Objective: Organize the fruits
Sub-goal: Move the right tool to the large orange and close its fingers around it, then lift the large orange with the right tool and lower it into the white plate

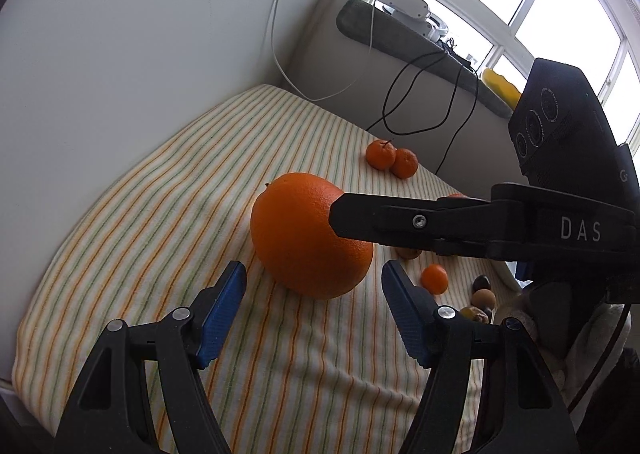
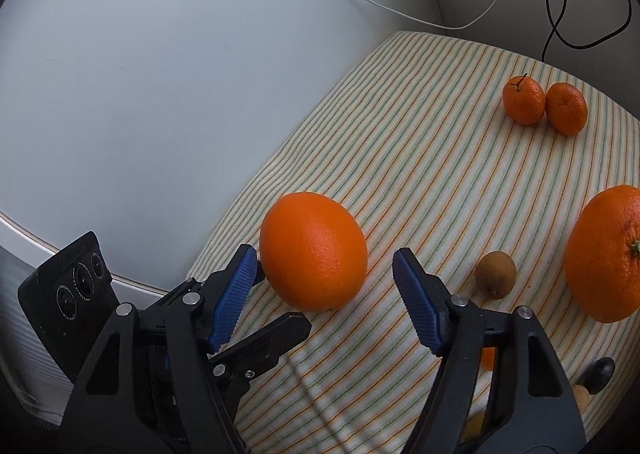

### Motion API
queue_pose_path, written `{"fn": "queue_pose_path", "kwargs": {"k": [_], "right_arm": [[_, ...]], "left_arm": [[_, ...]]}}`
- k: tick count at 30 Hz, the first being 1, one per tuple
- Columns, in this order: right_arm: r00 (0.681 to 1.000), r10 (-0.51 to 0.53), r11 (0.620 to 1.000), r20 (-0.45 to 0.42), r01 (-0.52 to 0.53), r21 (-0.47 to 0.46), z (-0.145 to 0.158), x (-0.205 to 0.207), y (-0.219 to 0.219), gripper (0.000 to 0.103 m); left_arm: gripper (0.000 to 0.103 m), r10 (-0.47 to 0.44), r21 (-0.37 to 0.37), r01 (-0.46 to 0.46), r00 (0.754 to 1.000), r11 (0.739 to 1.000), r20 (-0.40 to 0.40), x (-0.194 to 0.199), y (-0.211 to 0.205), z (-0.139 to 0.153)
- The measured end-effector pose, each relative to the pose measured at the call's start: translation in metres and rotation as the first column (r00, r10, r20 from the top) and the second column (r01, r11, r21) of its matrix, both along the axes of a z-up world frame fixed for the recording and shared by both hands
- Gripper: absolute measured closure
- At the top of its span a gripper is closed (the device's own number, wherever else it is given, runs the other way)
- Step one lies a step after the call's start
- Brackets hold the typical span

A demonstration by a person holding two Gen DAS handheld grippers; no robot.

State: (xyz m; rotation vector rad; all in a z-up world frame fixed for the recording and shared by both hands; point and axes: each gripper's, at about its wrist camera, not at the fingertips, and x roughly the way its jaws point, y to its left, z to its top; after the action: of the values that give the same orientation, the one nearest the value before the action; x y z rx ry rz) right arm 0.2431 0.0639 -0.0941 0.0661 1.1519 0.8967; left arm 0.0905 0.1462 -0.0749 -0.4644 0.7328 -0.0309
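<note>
A large orange (image 1: 308, 234) rests on the striped cloth (image 1: 160, 254), just ahead of my open, empty left gripper (image 1: 314, 286). My right gripper (image 2: 324, 282) is open around the same orange (image 2: 314, 250), its pads beside it and not closed on it; its finger (image 1: 400, 220) crosses in from the right in the left wrist view. A second large orange (image 2: 608, 254) lies at the right. Two mandarins (image 2: 544, 104) sit together at the far side; they also show in the left wrist view (image 1: 390, 158). A kiwi (image 2: 495, 274) lies between the two oranges.
A small mandarin (image 1: 435, 278) and several small dark and brown fruits (image 1: 482, 294) lie at the right. A white wall (image 1: 140, 54) borders the cloth on the left. Black and white cables (image 1: 420, 102) hang behind. A window ledge with devices (image 1: 408, 10) is at the back.
</note>
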Motion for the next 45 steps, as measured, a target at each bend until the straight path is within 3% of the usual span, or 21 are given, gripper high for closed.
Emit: {"fn": "queue_pose_path", "kwargs": {"k": [8, 12, 33, 45], "right_arm": [[1.0, 0.018, 1.0, -0.01, -0.019, -0.023, -0.006, 0.002, 0.013, 0.034], [1.0, 0.025, 1.0, -0.018, -0.026, -0.018, -0.004, 0.002, 0.013, 0.038], [1.0, 0.0, 1.0, -0.004, 0.0, -0.008, 0.003, -0.006, 0.005, 0.039], [0.998, -0.022, 0.999, 0.056, 0.02, 0.035, 0.028, -0.011, -0.02, 0.039]], "left_arm": [[0.034, 0.002, -0.019, -0.003, 1.0, 1.0, -0.011, 0.006, 0.004, -0.003], [0.04, -0.004, -0.023, 0.004, 1.0, 1.0, -0.017, 0.007, 0.004, -0.005], [0.042, -0.014, 0.032, 0.014, 1.0, 0.999, 0.002, 0.002, -0.008, 0.003], [0.042, -0.048, 0.086, 0.042, 0.997, 0.995, 0.063, -0.007, -0.033, 0.031]]}}
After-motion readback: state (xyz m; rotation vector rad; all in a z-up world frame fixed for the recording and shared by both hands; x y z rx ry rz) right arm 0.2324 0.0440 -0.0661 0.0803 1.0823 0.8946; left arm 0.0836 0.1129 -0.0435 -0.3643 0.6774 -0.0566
